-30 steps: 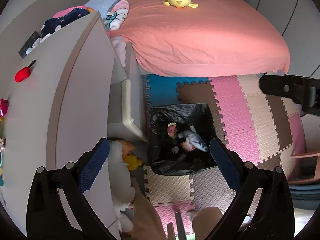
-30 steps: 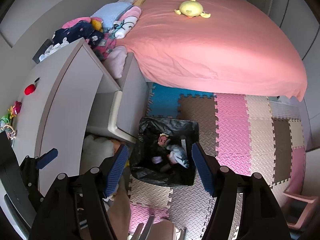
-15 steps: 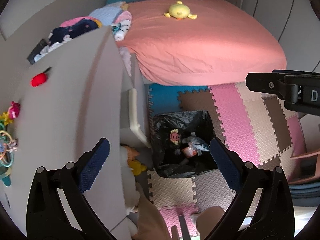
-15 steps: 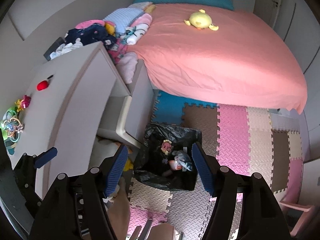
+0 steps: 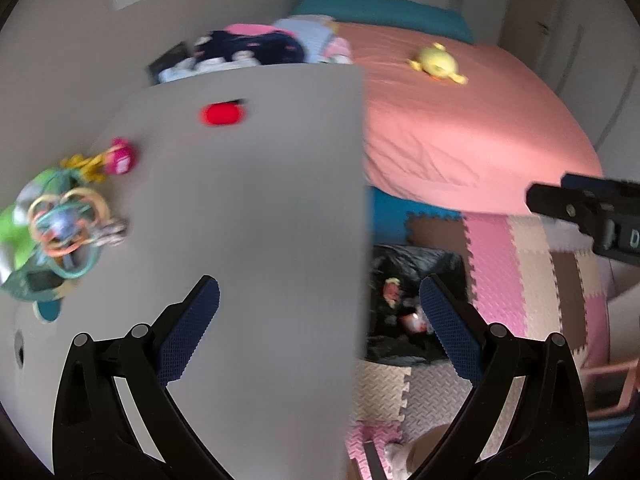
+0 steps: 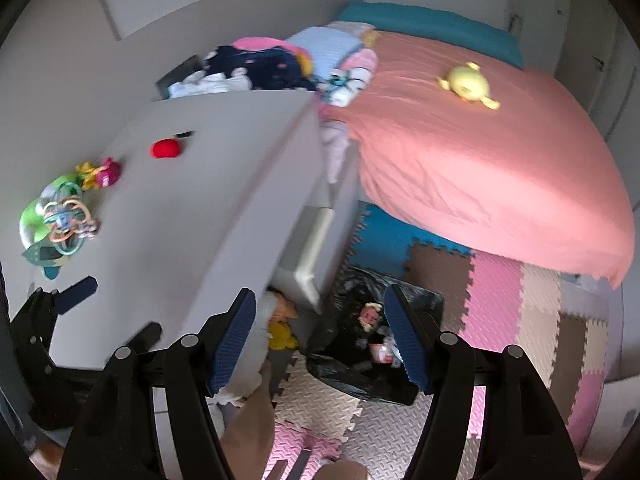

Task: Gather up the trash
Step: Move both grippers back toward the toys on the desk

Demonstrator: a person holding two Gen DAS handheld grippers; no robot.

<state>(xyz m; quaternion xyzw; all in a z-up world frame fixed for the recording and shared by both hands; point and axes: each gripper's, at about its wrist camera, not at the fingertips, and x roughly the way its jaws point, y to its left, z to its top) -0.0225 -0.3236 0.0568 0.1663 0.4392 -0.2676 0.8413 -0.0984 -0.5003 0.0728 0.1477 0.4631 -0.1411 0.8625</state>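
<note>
Far left of the left gripper (image 5: 319,302), on the grey dresser (image 5: 256,240), lies a heap of toys (image 5: 60,232): a green piece and a ball of coloured rings, with a pink-and-yellow rattle (image 5: 114,158) just past it and a red ball (image 5: 222,114) further ahead. The left gripper hangs over the dresser top, jaws wide apart with nothing between them. Seen from the right wrist, the right gripper (image 6: 320,336) is likewise spread and empty, and it stands to the right of the left one, out over the dresser's edge.

Below and just ahead of its right finger sits the bin (image 6: 376,340), lined with a black bag and already holding scraps, on the foam mats (image 6: 492,300). Right of that is the bed (image 6: 480,152) with a yellow plush (image 6: 468,84).

Both tools look to be between pickups, aimed at the dresser top. Which piece there counts as trash I cannot tell; the view is blurred. The next move would call for settling on one item, lowering a gripper to straddle it, closing, then carrying it right and down to the bin.
</note>
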